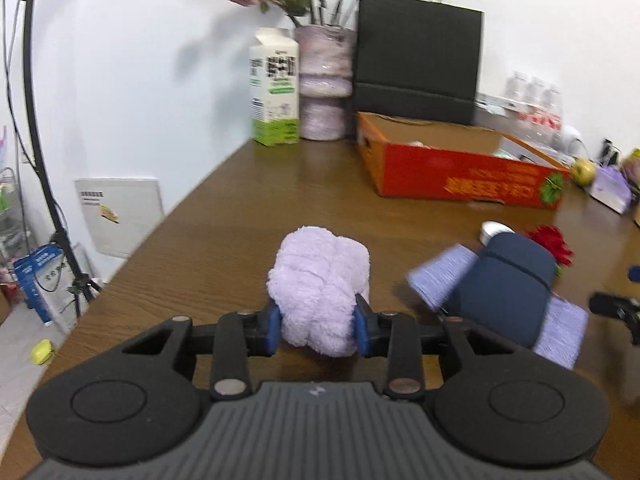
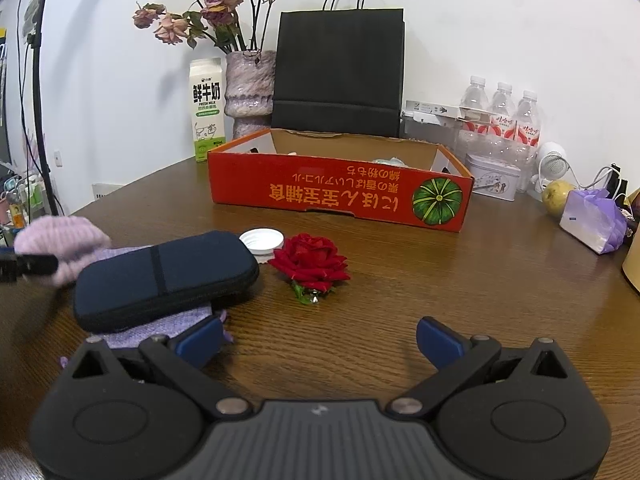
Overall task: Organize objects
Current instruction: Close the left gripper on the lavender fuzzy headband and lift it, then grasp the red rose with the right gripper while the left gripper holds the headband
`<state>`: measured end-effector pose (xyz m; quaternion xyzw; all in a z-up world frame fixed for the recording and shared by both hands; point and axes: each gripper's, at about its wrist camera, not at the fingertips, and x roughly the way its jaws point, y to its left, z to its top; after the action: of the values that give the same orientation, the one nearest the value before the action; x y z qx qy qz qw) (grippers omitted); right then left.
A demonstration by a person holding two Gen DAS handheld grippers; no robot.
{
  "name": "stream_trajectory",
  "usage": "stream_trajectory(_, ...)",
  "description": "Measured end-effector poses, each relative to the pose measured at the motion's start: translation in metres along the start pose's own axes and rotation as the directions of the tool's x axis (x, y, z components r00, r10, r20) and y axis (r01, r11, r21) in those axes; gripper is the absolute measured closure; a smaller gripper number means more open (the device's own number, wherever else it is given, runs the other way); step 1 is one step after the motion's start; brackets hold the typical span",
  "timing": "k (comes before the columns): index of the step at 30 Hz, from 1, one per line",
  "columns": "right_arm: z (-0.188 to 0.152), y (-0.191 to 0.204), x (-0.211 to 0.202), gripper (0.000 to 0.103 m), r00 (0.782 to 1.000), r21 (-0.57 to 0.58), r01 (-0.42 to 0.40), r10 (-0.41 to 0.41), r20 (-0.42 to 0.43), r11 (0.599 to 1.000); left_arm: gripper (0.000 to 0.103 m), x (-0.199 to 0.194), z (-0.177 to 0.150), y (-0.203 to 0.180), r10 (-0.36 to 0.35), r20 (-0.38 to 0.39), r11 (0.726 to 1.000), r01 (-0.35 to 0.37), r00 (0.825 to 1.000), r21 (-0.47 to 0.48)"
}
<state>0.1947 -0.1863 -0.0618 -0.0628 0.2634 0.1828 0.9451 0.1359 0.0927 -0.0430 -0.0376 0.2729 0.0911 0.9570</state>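
My left gripper [image 1: 316,326] is shut on a fluffy lilac towel roll [image 1: 320,280], held just over the wooden table [image 1: 224,208]; the roll also shows at the left edge of the right wrist view [image 2: 60,240]. A dark blue zip case [image 1: 508,284] [image 2: 160,276] lies on a lilac cloth [image 1: 440,276] [image 2: 160,326] to the right of it. A red rose [image 2: 310,260] [image 1: 550,242] and a white lid [image 2: 262,239] [image 1: 494,230] lie beside the case. My right gripper [image 2: 320,340] is open and empty, low over the table in front of the rose.
An open red cardboard box [image 2: 340,196] [image 1: 460,178] stands behind the objects. Behind it are a black paper bag [image 2: 338,72], a vase of dried roses [image 2: 248,84], a milk carton [image 2: 206,112], water bottles [image 2: 500,120], a tin [image 2: 494,176], a pear [image 2: 558,196] and a lilac package [image 2: 594,220].
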Motion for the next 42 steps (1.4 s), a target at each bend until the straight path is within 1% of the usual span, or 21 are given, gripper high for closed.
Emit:
stream_trajectory(3, 0.0, 0.0, 0.0, 0.0, 1.0, 0.0, 0.001, -0.001, 0.004, 1.0, 0.067, 0.006, 0.011, -0.002, -0.005, 0.005, 1.0, 0.005, 1.0, 0.01)
stream_trajectory(5, 0.0, 0.0, 0.0, 0.0, 1.0, 0.001, 0.003, -0.003, 0.003, 1.0, 0.067, 0.016, 0.017, -0.008, -0.021, -0.001, 1.0, 0.021, 1.0, 0.021)
stream_trajectory(9, 0.0, -0.001, 0.001, 0.0, 1.0, 0.005, 0.004, -0.004, -0.001, 1.0, 0.066, 0.038, 0.014, -0.015, -0.033, -0.034, 0.999, 0.034, 0.999, 0.023)
stream_trajectory(11, 0.0, -0.001, 0.001, 0.0, 1.0, 0.007, 0.005, -0.005, -0.006, 1.0, 0.065, 0.044, 0.008, -0.012, -0.04, -0.05, 0.999, 0.041, 0.998, 0.001)
stream_trajectory(13, 0.0, -0.001, 0.003, 0.0, 1.0, 0.009, 0.006, -0.005, -0.016, 1.0, 0.064, 0.042, 0.007, -0.006, -0.058, -0.045, 0.998, 0.057, 0.997, -0.022)
stream_trajectory(16, 0.0, -0.001, 0.005, 0.0, 1.0, 0.01, 0.008, -0.008, -0.028, 1.0, 0.062, 0.044, 0.006, 0.0, -0.076, -0.059, 0.996, 0.073, 0.995, -0.056)
stream_trajectory(19, 0.002, -0.004, 0.005, 0.0, 1.0, 0.03, 0.012, -0.012, -0.009, 0.999, 0.062, 0.044, 0.005, 0.005, -0.095, -0.06, 0.992, 0.089, 0.994, -0.087)
stream_trajectory(21, 0.006, -0.005, 0.011, 0.0, 1.0, 0.017, 0.025, -0.024, -0.017, 1.0, 0.062, 0.044, 0.005, 0.006, -0.096, -0.06, 0.992, 0.09, 0.994, -0.088)
stream_trajectory(24, 0.015, -0.007, 0.021, 0.005, 1.0, -0.001, 0.004, -0.004, -0.015, 1.0, 0.062, 0.044, 0.005, 0.006, -0.099, -0.06, 0.991, 0.093, 0.993, -0.095)
stream_trajectory(25, 0.018, -0.009, 0.024, 0.008, 1.0, 0.003, -0.003, 0.003, -0.008, 1.0, 0.062, 0.044, 0.005, 0.006, -0.101, -0.059, 0.991, 0.095, 0.993, -0.097)
stream_trajectory(27, 0.026, -0.014, 0.03, 0.009, 1.0, 0.032, -0.02, 0.019, 0.012, 0.999, 0.062, 0.044, 0.005, 0.007, -0.105, -0.058, 0.99, 0.098, 0.993, -0.102)
stream_trajectory(29, 0.033, -0.017, 0.037, 0.017, 0.999, 0.034, -0.029, 0.028, 0.024, 0.999, 0.062, 0.044, 0.005, 0.006, -0.104, -0.058, 0.99, 0.098, 0.993, -0.102)
stream_trajectory(32, 0.039, -0.016, 0.052, 0.02, 0.999, 0.02, -0.025, 0.024, 0.021, 0.999, 0.062, 0.044, 0.005, 0.007, -0.105, -0.058, 0.99, 0.099, 0.993, -0.103)
stream_trajectory(33, 0.04, -0.016, 0.058, 0.023, 1.0, 0.023, -0.024, 0.024, 0.013, 0.999, 0.062, 0.044, 0.005, 0.007, -0.105, -0.058, 0.99, 0.099, 0.993, -0.102)
stream_trajectory(34, 0.041, -0.017, 0.062, 0.029, 1.0, 0.031, -0.03, 0.03, 0.004, 0.999, 0.062, 0.044, 0.005, 0.007, -0.105, -0.058, 0.99, 0.098, 0.993, -0.102)
stream_trajectory(36, 0.043, -0.018, 0.07, 0.034, 0.999, 0.055, -0.046, 0.046, -0.006, 0.997, 0.062, 0.044, 0.005, 0.007, -0.105, -0.058, 0.99, 0.098, 0.993, -0.102)
stream_trajectory(37, 0.045, -0.018, 0.072, 0.04, 0.999, 0.064, -0.05, 0.05, -0.004, 0.997, 0.062, 0.044, 0.005, 0.007, -0.105, -0.058, 0.99, 0.099, 0.993, -0.102)
stream_trajectory(38, 0.046, -0.017, 0.075, 0.049, 0.998, 0.069, -0.059, 0.059, -0.003, 0.996, 0.062, 0.044, 0.004, 0.007, -0.105, -0.058, 0.99, 0.099, 0.993, -0.103)
stream_trajectory(40, 0.046, -0.013, 0.08, 0.06, 0.997, 0.063, -0.07, 0.072, -0.026, 0.996, 0.062, 0.044, 0.004, 0.007, -0.105, -0.058, 0.99, 0.099, 0.993, -0.103)
stream_trajectory(42, 0.045, -0.011, 0.079, 0.065, 0.996, 0.055, -0.083, 0.085, -0.027, 0.995, 0.062, 0.044, 0.005, 0.007, -0.105, -0.058, 0.99, 0.099, 0.993, -0.103)
